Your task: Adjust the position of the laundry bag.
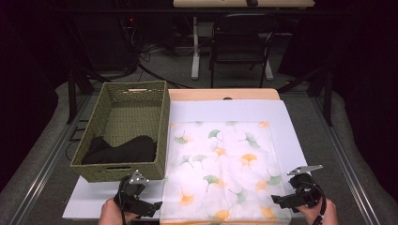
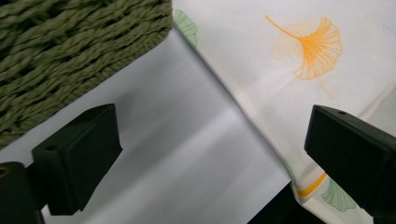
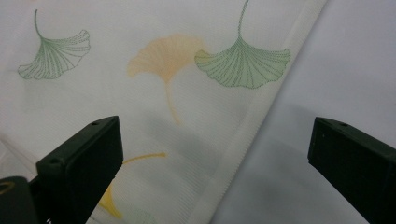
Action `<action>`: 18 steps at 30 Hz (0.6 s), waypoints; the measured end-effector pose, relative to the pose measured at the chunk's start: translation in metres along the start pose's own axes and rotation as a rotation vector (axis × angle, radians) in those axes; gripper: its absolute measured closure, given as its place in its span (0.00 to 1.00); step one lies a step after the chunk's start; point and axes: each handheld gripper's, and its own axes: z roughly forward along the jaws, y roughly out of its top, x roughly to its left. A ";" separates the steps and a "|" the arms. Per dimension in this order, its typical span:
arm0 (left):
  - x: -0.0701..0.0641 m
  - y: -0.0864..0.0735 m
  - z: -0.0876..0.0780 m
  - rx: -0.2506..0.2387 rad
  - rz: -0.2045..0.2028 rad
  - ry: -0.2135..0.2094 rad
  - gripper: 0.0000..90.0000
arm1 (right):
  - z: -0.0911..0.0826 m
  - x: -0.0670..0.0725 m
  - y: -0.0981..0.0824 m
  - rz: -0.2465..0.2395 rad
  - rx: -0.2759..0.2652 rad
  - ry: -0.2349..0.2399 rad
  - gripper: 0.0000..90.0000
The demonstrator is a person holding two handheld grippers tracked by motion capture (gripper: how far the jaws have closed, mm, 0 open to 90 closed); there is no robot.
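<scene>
Both tongs released, left [image 1: 157, 205], right [image 1: 277, 200] | at cloth [image 1: 220, 164] corners | basket [image 1: 123, 129] beside left.

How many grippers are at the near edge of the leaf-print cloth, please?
2: the left gripper at the cloth's near left corner, beside the basket; the right gripper at its near right corner.

High view overlooks the table; both gripper views closely share the cloth [image 1: 220, 168].
</scene>
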 end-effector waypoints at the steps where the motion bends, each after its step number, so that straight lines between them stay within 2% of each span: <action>1: -0.001 0.000 0.001 0.002 0.002 0.001 0.07 | 0.000 0.000 0.000 -0.002 0.004 -0.006 0.05; 8: -0.008 0.002 0.005 0.019 0.034 -0.026 0.14 | 0.001 0.002 0.001 0.008 0.004 -0.030 0.14; 13: -0.014 0.003 0.009 0.029 0.055 -0.032 0.19 | 0.004 0.005 0.002 0.006 0.011 -0.047 0.16; 16: -0.017 0.004 0.011 0.036 0.071 -0.021 0.24 | 0.006 0.007 0.003 0.005 0.020 -0.065 0.21; 18: -0.018 0.004 0.011 0.042 0.085 -0.008 0.31 | 0.008 0.008 0.003 -0.002 0.031 -0.075 0.25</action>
